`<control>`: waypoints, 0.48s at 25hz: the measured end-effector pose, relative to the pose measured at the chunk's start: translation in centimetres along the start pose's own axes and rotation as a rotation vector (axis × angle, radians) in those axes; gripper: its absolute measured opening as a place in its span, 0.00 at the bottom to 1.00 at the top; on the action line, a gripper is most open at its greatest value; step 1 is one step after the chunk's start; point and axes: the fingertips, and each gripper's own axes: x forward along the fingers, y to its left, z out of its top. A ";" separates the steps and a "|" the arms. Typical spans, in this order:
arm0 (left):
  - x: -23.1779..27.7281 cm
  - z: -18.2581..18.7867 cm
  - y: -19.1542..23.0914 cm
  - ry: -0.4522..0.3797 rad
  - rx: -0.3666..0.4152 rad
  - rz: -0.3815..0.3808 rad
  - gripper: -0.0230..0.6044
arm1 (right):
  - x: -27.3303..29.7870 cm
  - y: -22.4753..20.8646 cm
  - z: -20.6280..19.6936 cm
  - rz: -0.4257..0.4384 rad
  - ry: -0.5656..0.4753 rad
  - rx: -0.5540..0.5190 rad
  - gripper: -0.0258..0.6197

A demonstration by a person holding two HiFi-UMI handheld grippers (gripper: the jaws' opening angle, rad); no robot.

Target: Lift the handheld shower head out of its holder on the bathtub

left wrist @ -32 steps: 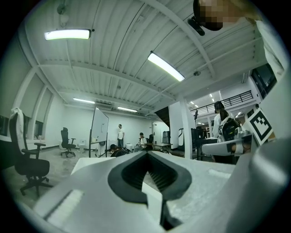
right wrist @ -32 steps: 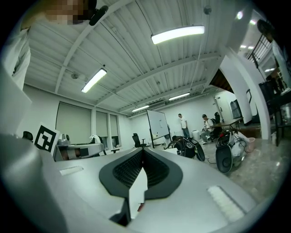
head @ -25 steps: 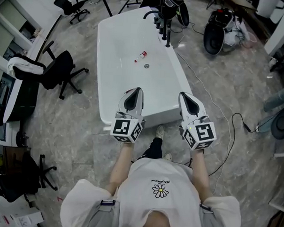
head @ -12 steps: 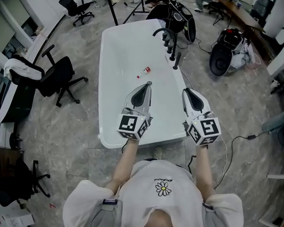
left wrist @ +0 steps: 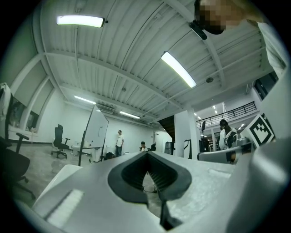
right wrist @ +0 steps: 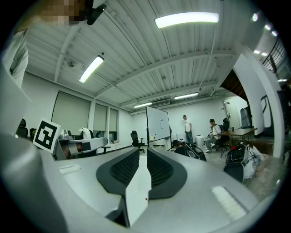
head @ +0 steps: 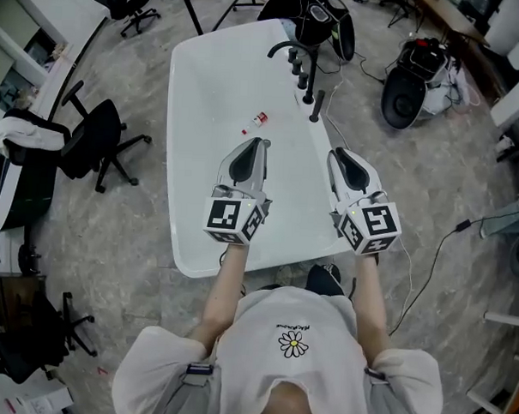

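A white bathtub lies ahead of me, lengthwise. On its right rim at the far end, a black handheld shower head stands upright in its holder, just this side of a black curved faucet. My left gripper hovers over the tub's near half; its tips meet and hold nothing. My right gripper hangs above the right rim, well short of the shower head. Its jaws have just been opening and stand a narrow slit apart, with nothing between them.
A small red-and-white bottle lies on the tub floor near the drain. A black office chair stands to the left of the tub. Black bags and a cable lie on the floor to the right.
The person has stepped up to the tub. Both grippers have moved forward from before its near end to above it, closer to the shower head.
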 end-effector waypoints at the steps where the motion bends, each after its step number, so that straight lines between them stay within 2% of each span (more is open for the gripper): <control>1: 0.7 -0.2 0.1 0.001 -0.004 0.013 0.04 | 0.7 -0.9 -0.2 0.006 0.008 0.004 0.16; 7: 4.1 -2.3 1.1 0.012 -0.011 0.054 0.04 | 5.5 -5.2 -1.8 0.038 0.039 0.014 0.24; 12: 8.8 -5.7 1.2 0.061 0.030 -0.001 0.04 | 11.8 -9.8 -6.8 0.064 0.125 0.044 0.26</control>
